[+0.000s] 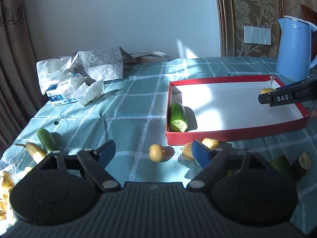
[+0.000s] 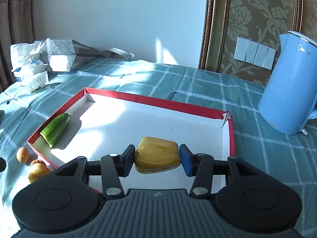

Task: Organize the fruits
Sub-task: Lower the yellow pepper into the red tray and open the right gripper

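right gripper (image 2: 156, 158) jaws clamp banana piece (image 2: 157, 155) | above red tray (image 2: 158, 101)

Teal tablecloth (image 2: 198, 83) with white grid check, red box lid (image 2: 158, 101) with white inside, green cucumber piece (image 2: 56, 129), yellow fruit chunk (image 2: 157, 154), tan round fruits (image 1: 157, 152), pale blue kettle (image 2: 291, 91) at right, grey bag (image 1: 101, 63) with white motifs upper left, black grippers' blue pads (image 2: 186, 162).

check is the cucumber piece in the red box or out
In. The cucumber piece lies on the white floor of the red box, against its left wall.
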`<act>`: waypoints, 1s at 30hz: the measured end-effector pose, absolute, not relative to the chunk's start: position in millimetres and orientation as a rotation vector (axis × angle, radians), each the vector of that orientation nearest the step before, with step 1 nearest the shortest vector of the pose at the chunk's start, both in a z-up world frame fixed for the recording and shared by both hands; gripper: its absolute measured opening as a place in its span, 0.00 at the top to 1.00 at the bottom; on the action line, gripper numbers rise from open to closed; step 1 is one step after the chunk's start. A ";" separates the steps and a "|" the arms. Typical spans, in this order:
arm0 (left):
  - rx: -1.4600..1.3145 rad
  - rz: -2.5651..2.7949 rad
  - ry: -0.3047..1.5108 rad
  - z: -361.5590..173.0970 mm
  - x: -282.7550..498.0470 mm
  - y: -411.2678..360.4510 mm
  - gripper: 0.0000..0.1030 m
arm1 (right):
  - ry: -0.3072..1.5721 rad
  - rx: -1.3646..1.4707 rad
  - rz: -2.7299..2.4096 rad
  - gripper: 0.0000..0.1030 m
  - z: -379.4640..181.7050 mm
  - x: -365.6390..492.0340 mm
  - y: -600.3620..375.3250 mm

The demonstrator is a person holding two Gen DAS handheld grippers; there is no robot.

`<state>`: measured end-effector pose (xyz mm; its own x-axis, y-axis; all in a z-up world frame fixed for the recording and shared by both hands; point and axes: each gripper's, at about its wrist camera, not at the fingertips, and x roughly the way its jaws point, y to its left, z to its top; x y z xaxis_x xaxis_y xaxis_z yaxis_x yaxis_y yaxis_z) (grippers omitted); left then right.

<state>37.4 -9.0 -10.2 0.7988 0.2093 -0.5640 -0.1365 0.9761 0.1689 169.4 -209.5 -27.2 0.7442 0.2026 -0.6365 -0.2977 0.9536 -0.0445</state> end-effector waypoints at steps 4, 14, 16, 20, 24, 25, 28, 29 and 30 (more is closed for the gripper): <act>0.124 0.212 0.642 -15.3 24.6 -3.6 0.19 | 0.713 -0.167 0.285 0.53 -37.4 185.0 -199.5; 0.101 0.216 0.661 -13.9 5.0 1.7 0.19 | 0.737 -0.186 0.291 0.42 -48.6 192.7 -193.8; 0.107 0.207 0.664 -13.6 3.5 1.3 0.19 | 0.721 -0.207 0.290 0.33 -48.2 192.3 -192.1; 0.115 0.176 0.656 -11.9 1.2 -0.4 0.19 | 0.657 -0.192 0.266 0.33 -28.1 178.5 -195.9; 0.093 0.093 0.643 -9.6 0.6 -9.1 0.19 | 0.583 -0.121 0.222 0.33 5.1 132.4 -222.8; 0.091 0.052 0.643 -10.2 1.0 -14.2 0.19 | 0.579 -0.104 0.215 0.33 9.8 118.1 -232.2; 0.091 -0.074 0.648 -14.2 2.8 -33.1 0.19 | 0.584 -0.115 0.177 0.33 12.4 72.6 -256.8; 0.087 -0.113 0.654 -15.5 3.5 -38.2 0.19 | 0.591 -0.120 0.169 0.33 11.5 62.1 -262.5; 0.082 -0.165 0.664 -18.4 4.5 -46.5 0.19 | 0.599 -0.134 0.151 0.33 9.1 46.1 -270.1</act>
